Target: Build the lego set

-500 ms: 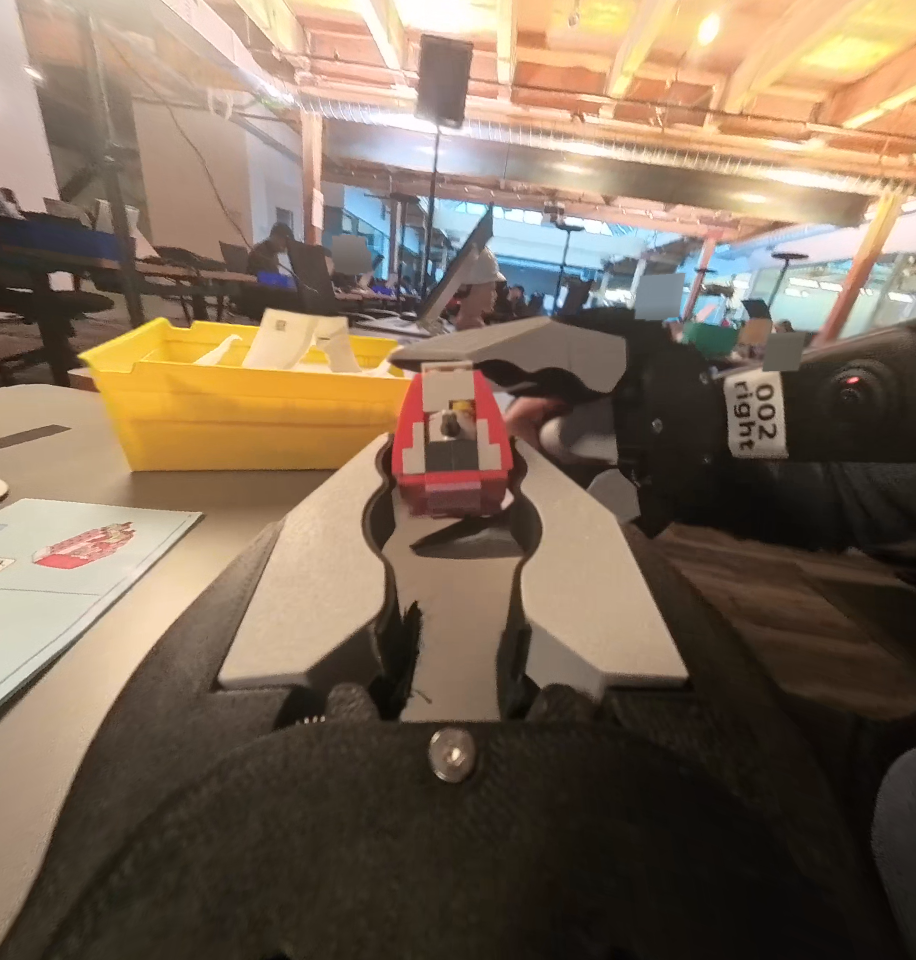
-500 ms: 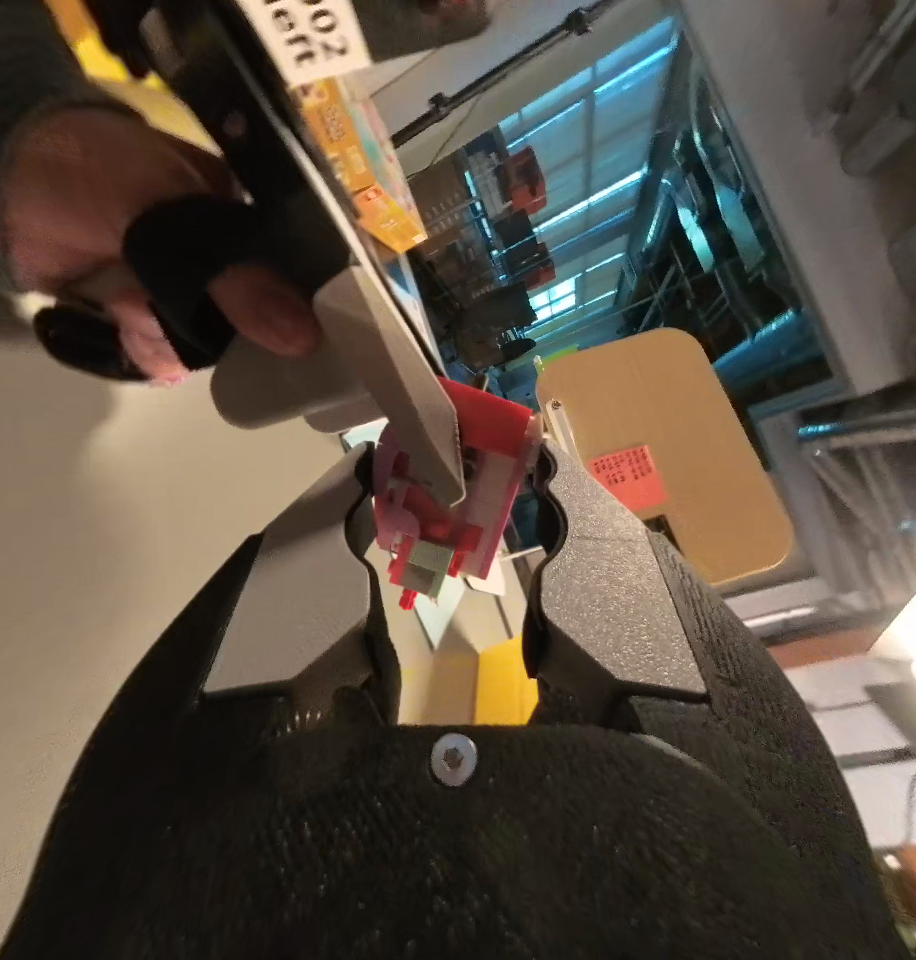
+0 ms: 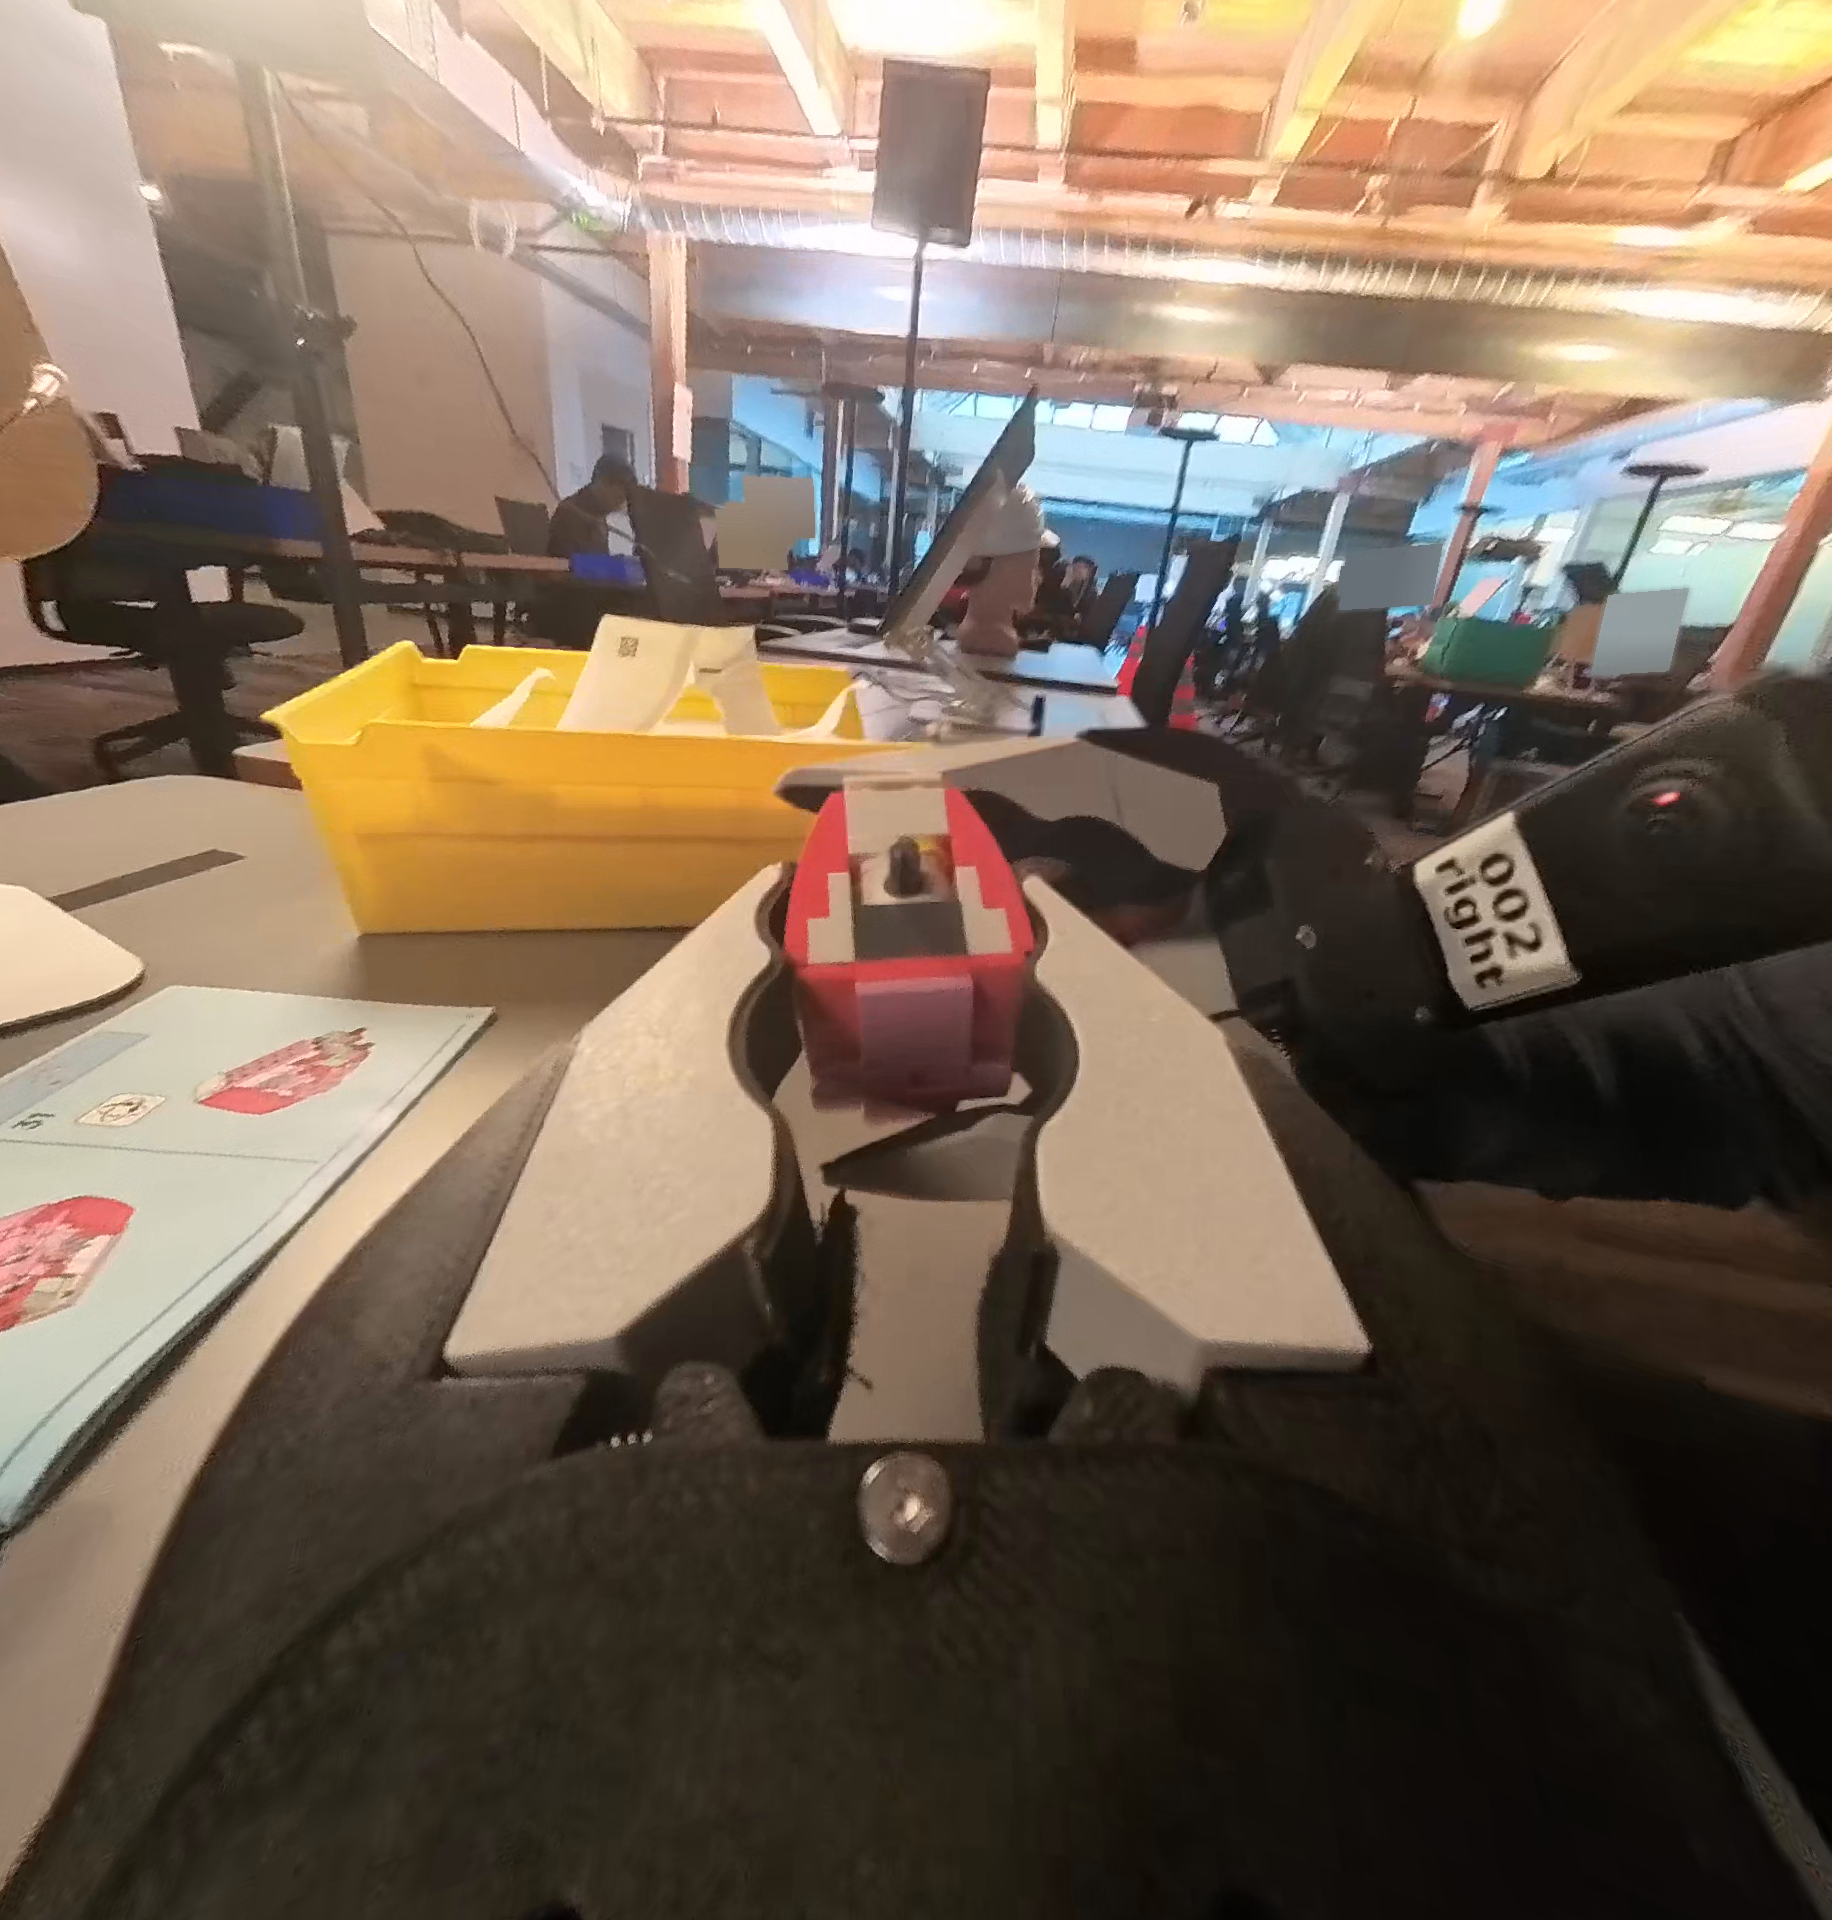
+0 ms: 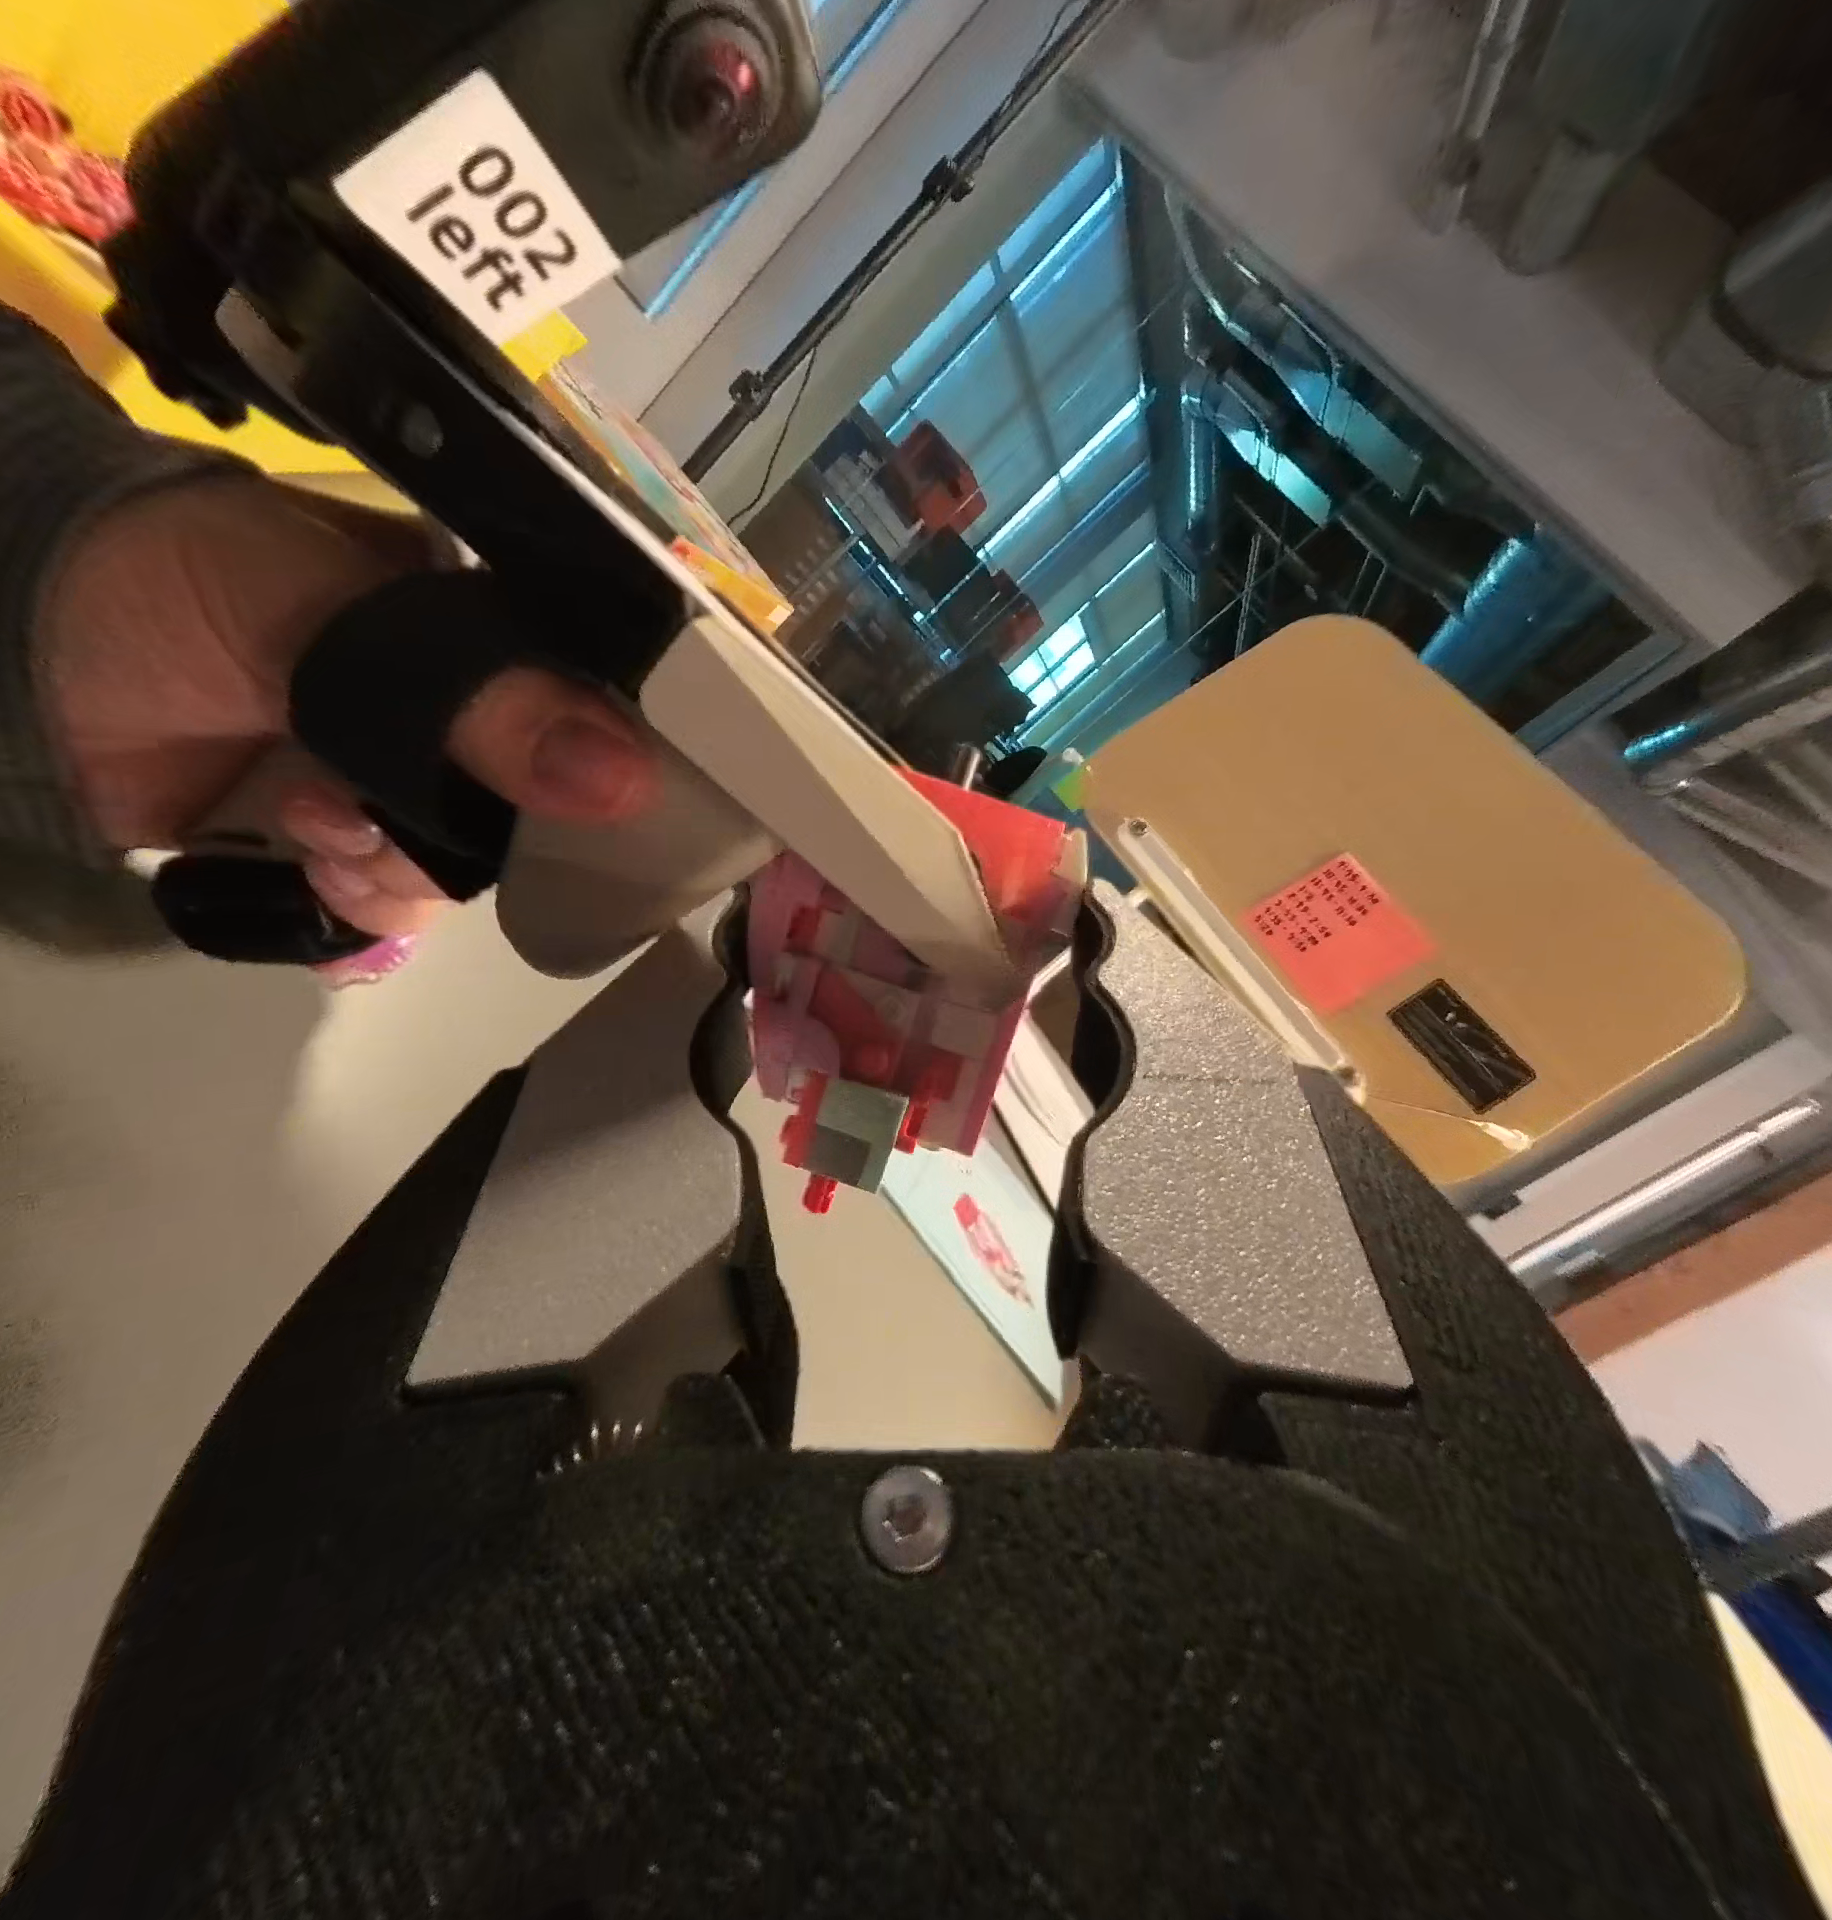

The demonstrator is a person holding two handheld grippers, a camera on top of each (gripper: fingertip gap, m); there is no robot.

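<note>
Gripping a red and pink brick model (image 3: 907, 966), the left gripper (image 3: 907, 997) is pressing both grey fingers (image 3: 673, 1049) against the model's sides, holding it up above a grey table (image 3: 216, 925). Reaching in from the right side, the right gripper (image 4: 907, 997) is closing on the same model (image 4: 881, 1039) from another angle; its upper finger (image 3: 1005, 779) is lying along the model's top, and in its own view both fingers are sitting against the model's sides. A hand (image 4: 299, 727) in a grey sleeve is squeezing the left gripper's handle. Behind the model, a yellow bin (image 3: 538, 831) holding white bags is standing on the table. To the left, a pale blue booklet (image 3: 143, 1195) with pictures of a red model is lying open near the table's edge. A tan chair (image 4: 1411, 883) is showing beyond the right gripper.
</note>
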